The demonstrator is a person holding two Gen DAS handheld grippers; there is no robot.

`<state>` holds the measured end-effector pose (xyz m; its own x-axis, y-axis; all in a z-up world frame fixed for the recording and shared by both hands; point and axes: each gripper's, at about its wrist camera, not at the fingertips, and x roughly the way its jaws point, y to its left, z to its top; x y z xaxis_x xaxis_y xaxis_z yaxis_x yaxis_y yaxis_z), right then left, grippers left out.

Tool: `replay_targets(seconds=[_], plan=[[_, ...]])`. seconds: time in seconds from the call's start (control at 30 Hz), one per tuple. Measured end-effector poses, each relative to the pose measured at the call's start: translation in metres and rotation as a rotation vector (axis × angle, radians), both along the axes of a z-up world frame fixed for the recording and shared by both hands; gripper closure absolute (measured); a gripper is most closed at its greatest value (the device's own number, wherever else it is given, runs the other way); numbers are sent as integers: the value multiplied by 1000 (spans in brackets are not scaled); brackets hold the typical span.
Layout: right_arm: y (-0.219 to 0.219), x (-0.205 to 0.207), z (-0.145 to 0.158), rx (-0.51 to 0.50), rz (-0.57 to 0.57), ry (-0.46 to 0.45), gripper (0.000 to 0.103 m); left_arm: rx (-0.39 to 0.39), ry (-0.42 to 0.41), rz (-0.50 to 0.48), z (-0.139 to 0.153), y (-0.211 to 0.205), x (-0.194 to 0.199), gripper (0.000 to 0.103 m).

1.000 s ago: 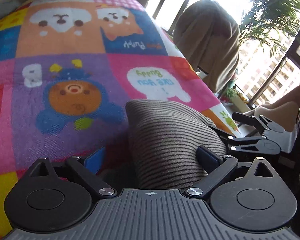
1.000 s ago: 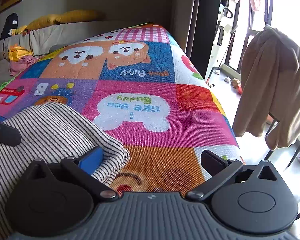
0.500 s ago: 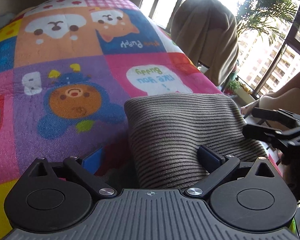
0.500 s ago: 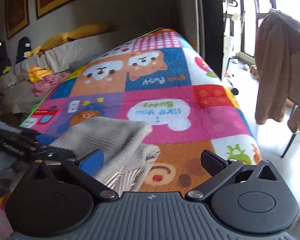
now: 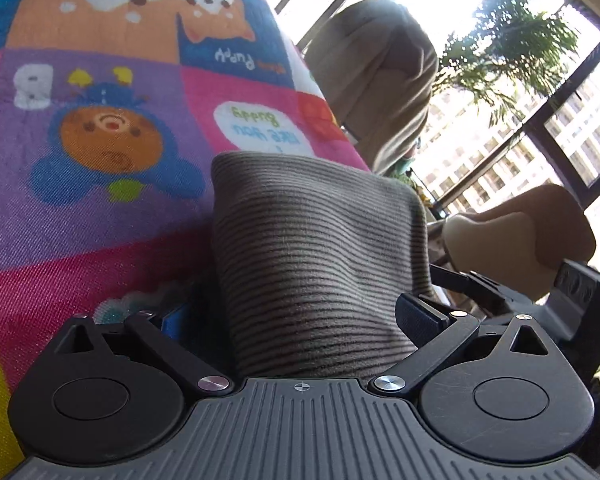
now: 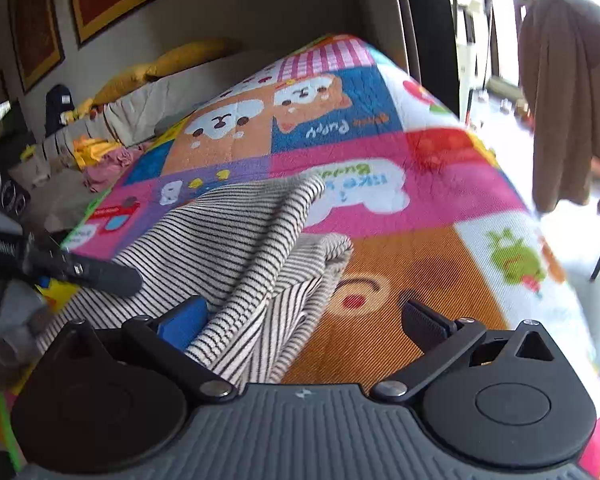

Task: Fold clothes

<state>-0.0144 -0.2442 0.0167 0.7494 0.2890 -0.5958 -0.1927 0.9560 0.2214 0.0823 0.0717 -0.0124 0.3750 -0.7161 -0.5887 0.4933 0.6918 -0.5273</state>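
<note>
A grey garment with thin black stripes (image 5: 316, 248) lies folded on the cartoon patchwork blanket (image 5: 100, 220). My left gripper (image 5: 296, 314) is open, and the garment's near end fills the space between its wide-apart fingers. In the right wrist view the same garment (image 6: 236, 240) shows two loose layers, the upper one ridged up. My right gripper (image 6: 304, 320) is open too, with the cloth's edge against its blue left pad (image 6: 184, 318). Each gripper shows in the other's view: the left gripper (image 6: 80, 270), and the right gripper (image 5: 496, 292) with a hand (image 5: 540, 228) on it.
A brown coat (image 6: 568, 92) hangs over a chair beyond the blanket's right edge. Windows and a palm plant (image 5: 512, 48) are behind it. A sofa with yellow cushions (image 6: 168, 68) and loose clothes (image 6: 100, 156) lies at the far left.
Both grippers have drawn back toward the near edge of the blanket. The garment's upper layer has come up into a ridge. The right gripper sits closer beside the left one.
</note>
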Motion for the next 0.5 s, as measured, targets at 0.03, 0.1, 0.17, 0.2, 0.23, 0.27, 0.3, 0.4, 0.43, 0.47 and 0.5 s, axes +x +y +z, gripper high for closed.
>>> replay_targets(seconds=[0.03, 0.1, 0.17, 0.2, 0.23, 0.27, 0.3, 0.4, 0.43, 0.47, 0.5], plan=[[-2, 5, 0, 37, -1, 25, 0, 33, -23, -6, 2, -5, -3, 1], [-6, 15, -1, 112, -2, 75, 0, 84, -57, -11, 4, -14, -7, 0], [-10, 24, -2, 187, -4, 124, 0, 98, -67, -9, 3, -17, -8, 0], [-11, 29, -3, 224, -5, 149, 0, 100, -69, -8, 3, -18, -8, 0], [-13, 34, -3, 261, -6, 174, 0, 102, -72, -7, 3, -18, -9, 0], [-15, 39, -4, 299, -7, 199, 0, 103, -74, -7, 3, -19, -9, 0], [-17, 44, -4, 336, -7, 224, 0, 103, -76, -6, 3, -19, -9, 0], [-20, 51, -7, 397, 2, 255, 0, 92, -78, -3, 2, -17, -9, 0], [-20, 52, -8, 405, 8, 254, 0, 85, -77, -2, 2, -16, -9, 0], [-20, 53, -9, 412, 14, 253, 0, 79, -77, -1, 2, -15, -9, 0], [-20, 53, -10, 420, 21, 252, 0, 74, -75, 0, 1, -14, -8, 0]])
